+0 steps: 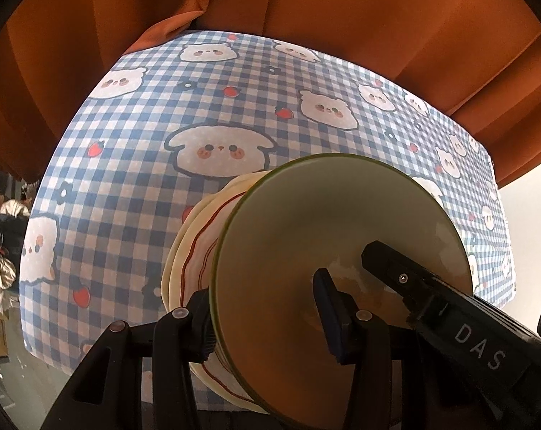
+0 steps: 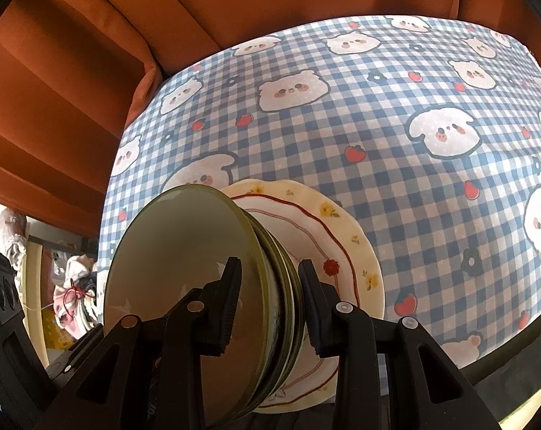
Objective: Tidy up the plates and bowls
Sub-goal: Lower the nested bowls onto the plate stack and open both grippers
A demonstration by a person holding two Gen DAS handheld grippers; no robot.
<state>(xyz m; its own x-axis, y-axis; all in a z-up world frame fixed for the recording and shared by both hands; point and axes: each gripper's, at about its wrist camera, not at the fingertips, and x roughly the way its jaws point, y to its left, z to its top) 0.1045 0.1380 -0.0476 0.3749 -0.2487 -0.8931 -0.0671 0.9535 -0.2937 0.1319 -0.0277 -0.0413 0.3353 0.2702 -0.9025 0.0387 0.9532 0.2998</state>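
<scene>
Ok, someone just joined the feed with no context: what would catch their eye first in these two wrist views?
First, the stack of dishes in mid-frame: green bowls nested on a cream plate with a red wavy line and small flowers, gripped from both sides by the left gripper and the right gripper. Next, the blue checked tablecloth with cartoon animal faces and strawberries beneath, and the orange curtain hanging behind.

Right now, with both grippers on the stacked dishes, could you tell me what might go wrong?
1. The stack is held only at its rims, so the green-rimmed bowls could slide apart.
2. The cream scalloped plate with red line, outermost and wider, could slip free.
3. The left gripper straddles the whole stack and may squeeze unevenly.
</scene>
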